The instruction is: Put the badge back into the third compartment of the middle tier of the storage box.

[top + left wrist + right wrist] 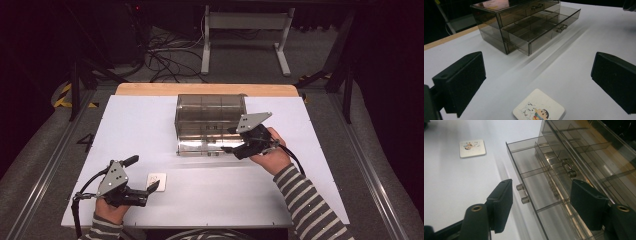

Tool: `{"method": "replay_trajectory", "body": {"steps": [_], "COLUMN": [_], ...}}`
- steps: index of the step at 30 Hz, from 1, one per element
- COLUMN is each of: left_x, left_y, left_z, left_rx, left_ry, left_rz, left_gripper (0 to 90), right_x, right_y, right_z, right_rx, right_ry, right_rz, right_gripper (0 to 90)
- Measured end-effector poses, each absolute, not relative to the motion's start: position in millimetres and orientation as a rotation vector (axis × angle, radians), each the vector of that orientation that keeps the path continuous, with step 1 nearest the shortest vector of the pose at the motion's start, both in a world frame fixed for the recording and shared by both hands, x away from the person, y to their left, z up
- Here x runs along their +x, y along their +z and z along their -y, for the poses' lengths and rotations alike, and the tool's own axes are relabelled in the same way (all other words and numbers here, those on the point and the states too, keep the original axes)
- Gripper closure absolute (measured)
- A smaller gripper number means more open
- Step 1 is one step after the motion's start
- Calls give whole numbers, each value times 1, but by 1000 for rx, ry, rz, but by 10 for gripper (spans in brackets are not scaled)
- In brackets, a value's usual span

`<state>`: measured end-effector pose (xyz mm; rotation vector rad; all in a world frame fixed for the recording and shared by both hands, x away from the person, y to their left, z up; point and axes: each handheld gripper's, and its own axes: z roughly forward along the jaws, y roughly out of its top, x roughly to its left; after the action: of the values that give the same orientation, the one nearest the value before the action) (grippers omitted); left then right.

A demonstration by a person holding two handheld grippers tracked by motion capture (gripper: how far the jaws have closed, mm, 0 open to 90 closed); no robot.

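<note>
A smoky-grey transparent plastic drawer cabinet is sitting at the far middle of the white table, and its lower drawer is standing pulled out toward the person, showing bare divided compartments in the left gripper view. The right gripper is hovering at the drawer's front right corner; in the right gripper view its jaws are standing apart with nothing pressed between them, the drawer's small metal handle lying in the gap near the left jaw and free of both pads. The left gripper is resting near the front left of the table, well apart from the cabinet, its jaws spread wide and gripping nothing. A small square white coaster with a cartoon picture is lying flat on the table just in front of that gripper, between its two open jaws.
</note>
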<state>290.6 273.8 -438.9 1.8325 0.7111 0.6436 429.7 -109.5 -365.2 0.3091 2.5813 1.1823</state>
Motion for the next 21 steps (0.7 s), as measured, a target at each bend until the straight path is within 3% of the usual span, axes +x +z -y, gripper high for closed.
{"method": "replay_trajectory", "body": {"steps": [21], "left_x": [293], "left_y": [-430], "left_z": [-277], "left_rx": [1869], "left_ry": [573], "left_rz": [-676], "left_gripper": [4], "right_x": [411], "right_y": [-381], "right_z": [174], "right_rx": [551], "right_ry": [1361], "right_rz": [-2434], "right_gripper": [190]}}
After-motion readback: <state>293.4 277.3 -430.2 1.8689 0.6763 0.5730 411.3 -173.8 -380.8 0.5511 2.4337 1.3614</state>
